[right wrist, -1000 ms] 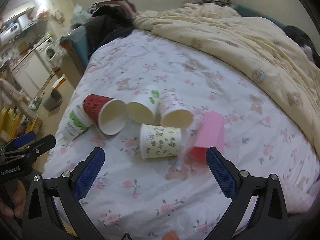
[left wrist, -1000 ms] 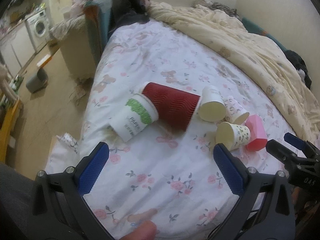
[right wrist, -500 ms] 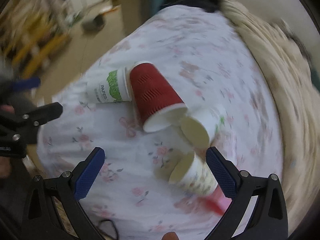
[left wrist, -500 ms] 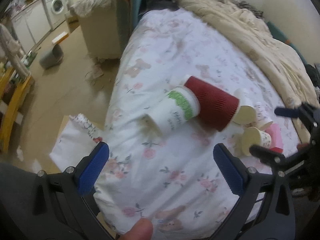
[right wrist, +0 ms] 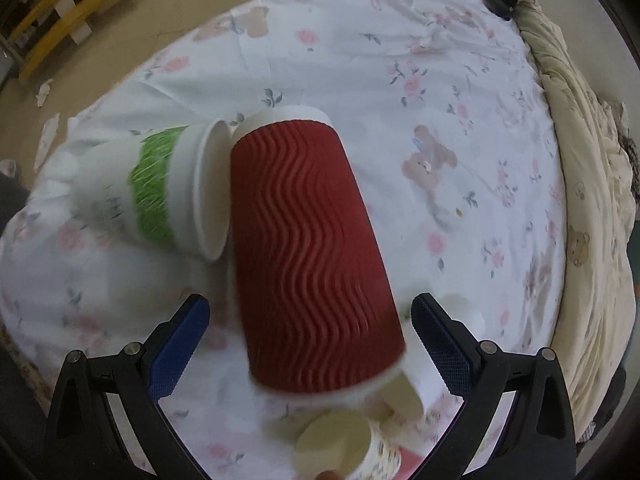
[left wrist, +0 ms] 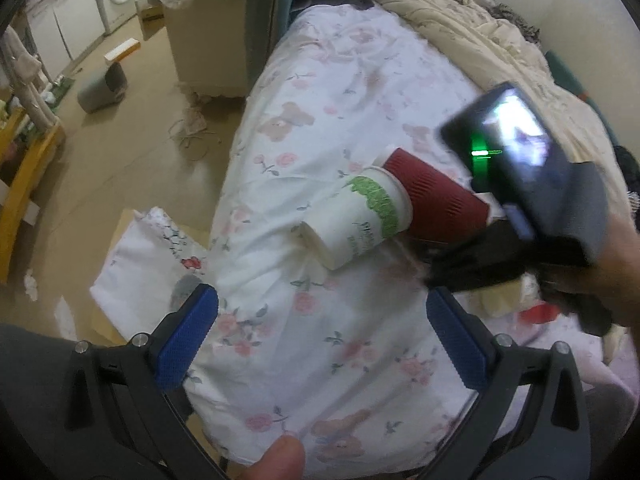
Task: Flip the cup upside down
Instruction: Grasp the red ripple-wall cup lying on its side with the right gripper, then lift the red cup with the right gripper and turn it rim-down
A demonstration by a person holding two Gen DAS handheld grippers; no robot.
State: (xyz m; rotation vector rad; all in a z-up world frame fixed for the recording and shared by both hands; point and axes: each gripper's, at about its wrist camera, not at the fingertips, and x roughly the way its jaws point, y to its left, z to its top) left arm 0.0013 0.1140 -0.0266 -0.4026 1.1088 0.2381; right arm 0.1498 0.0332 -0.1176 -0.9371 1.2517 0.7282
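A red ribbed paper cup (right wrist: 308, 256) lies on its side on the flowered bed sheet (right wrist: 400, 60), its mouth toward my right gripper (right wrist: 310, 344). That gripper is open, its blue pads on either side of the cup's mouth end, apart from it. A white cup with a green band (right wrist: 160, 196) lies on its side touching the red cup's left. Both show in the left wrist view: the red cup (left wrist: 436, 204) and the white cup (left wrist: 356, 220). My left gripper (left wrist: 320, 340) is open and empty above the sheet, short of the white cup.
Several small paper cups (right wrist: 340, 452) lie by the red cup's mouth. The right gripper's body with a phone screen (left wrist: 516, 168) reaches in from the right. A cream duvet (left wrist: 480, 44) covers the bed's far side. The bed edge drops to the floor (left wrist: 100, 160) on the left.
My right gripper has moved in close over the red cup, which now lies between its open fingers. My left gripper has drifted slightly nearer the white cup. The cups have not moved.
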